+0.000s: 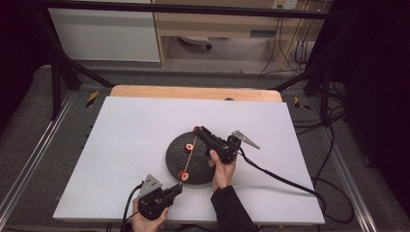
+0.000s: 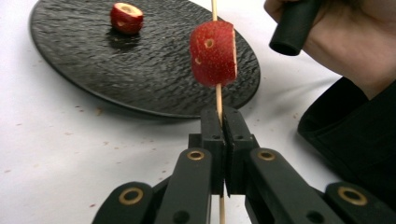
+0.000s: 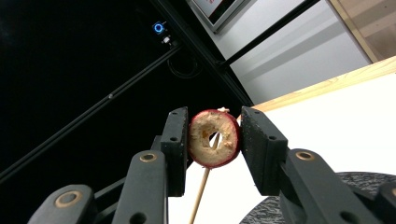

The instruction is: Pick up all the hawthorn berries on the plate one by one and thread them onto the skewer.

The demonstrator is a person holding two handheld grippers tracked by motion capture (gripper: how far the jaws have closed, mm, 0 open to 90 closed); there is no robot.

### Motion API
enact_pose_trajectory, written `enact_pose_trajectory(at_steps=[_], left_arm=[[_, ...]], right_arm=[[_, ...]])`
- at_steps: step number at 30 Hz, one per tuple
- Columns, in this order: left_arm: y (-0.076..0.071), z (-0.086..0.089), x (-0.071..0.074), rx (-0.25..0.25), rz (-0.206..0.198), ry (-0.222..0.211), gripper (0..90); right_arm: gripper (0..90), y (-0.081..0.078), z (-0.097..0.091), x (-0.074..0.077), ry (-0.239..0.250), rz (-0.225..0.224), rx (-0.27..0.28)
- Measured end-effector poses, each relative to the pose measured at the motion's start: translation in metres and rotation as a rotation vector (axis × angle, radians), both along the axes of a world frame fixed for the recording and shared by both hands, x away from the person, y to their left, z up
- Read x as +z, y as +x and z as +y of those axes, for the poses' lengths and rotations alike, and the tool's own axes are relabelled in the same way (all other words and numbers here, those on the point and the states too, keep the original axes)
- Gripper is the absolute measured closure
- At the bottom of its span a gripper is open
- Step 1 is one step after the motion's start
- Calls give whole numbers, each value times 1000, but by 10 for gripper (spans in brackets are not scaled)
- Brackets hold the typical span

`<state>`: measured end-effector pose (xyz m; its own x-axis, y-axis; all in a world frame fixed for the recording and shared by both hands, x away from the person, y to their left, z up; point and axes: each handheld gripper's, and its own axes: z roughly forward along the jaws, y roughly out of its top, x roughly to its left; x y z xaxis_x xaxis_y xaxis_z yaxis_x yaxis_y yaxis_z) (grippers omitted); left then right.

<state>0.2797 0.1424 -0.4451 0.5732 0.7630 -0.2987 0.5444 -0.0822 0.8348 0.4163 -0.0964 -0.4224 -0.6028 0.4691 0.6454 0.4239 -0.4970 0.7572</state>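
- The wooden skewer (image 1: 190, 155) runs in a straight line from the left gripper (image 1: 180, 187) at the near edge of the black plate (image 1: 175, 160) to the right gripper (image 1: 197, 130) over the plate's far side. Its long axis joins the two pairs of tongs.
- The left gripper's jaws are pressed together on the skewer's near end; in the left gripper view the stick (image 2: 219, 100) rises straight out from between the closed jaws.
- Just ahead of those jaws, already threaded on the stick, sits a red fruit slice (image 2: 213, 53), clear of the jaws and hanging above the plate's rim.
- The right gripper (image 3: 214, 140) is partly closed with a second fruit ring (image 3: 214, 137) between its jaws. The left jaw lies against the ring; on the other side a thin gap seems to show, so I cannot tell how firmly it is pinched.
- The skewer's tip (image 3: 215, 140) shows in the ring's centre hole, with the stick (image 3: 201, 191) leading down and away below it. So hole and stick look lined up.
- Judgement: the coming move is a slide along the stick's axis, the ring travelling from the right gripper's tongs toward the left gripper's. Any sideways drift would bend the thin stick.
- A third red piece (image 1: 188, 147) lies on the plate beside the stick's middle, nearer the right gripper.
- The ring has dark red skin, pale crumbly flesh and a cored middle.
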Motion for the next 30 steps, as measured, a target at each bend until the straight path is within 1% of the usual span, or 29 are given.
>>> enact_pose_trajectory(at_steps=[2, 5, 7, 9, 10, 12, 14, 16, 19, 21, 24, 27, 28, 29, 30], left_arm=[[-3, -2, 2, -1, -25, 10, 885], [-2, 3, 2, 7, -27, 3, 887], [-1, 7, 1, 13, -28, -5, 887], [-2, 8, 2, 13, -45, -2, 888], [-3, 9, 3, 19, -66, 13, 888], [-4, 9, 3, 22, -79, 12, 888], [-4, 8, 3, 31, -92, 20, 888], [-3, 6, 1, 34, -90, 31, 888], [-2, 2, 1, 33, -83, 38, 888], [-2, 1, 2, 33, -78, 48, 888], [0, 4, 4, 49, -73, 43, 888], [2, 6, 3, 51, -70, 52, 889], [3, 7, 3, 54, -77, 58, 889], [3, 8, 3, 58, -88, 73, 889], [4, 9, 4, 60, -92, 79, 889]], right_arm=[[635, 0, -1, 1, -8, -3, 2], [635, 1, -4, 4, -7, -2, 7], [635, 2, -6, 7, 5, -8, 3], [635, 2, -7, 9, 18, 4, 8], [635, 3, -7, 10, 22, 13, 12], [635, 3, -8, 10, 31, 29, 21], [635, 3, -7, 10, 49, 51, 33], [635, 3, -7, 9, 64, 69, 43], [635, 2, -6, 8, 77, 80, 51], [636, 2, -6, 8, 68, 79, 46], [636, 2, -6, 9, 55, 80, 44], [636, 3, -7, 11, 68, 91, 57], [636, 3, -8, 11, 66, 94, 58], [636, 3, -8, 12, 66, 101, 61], [635, 3, -9, 13, 67, 113, 61]])
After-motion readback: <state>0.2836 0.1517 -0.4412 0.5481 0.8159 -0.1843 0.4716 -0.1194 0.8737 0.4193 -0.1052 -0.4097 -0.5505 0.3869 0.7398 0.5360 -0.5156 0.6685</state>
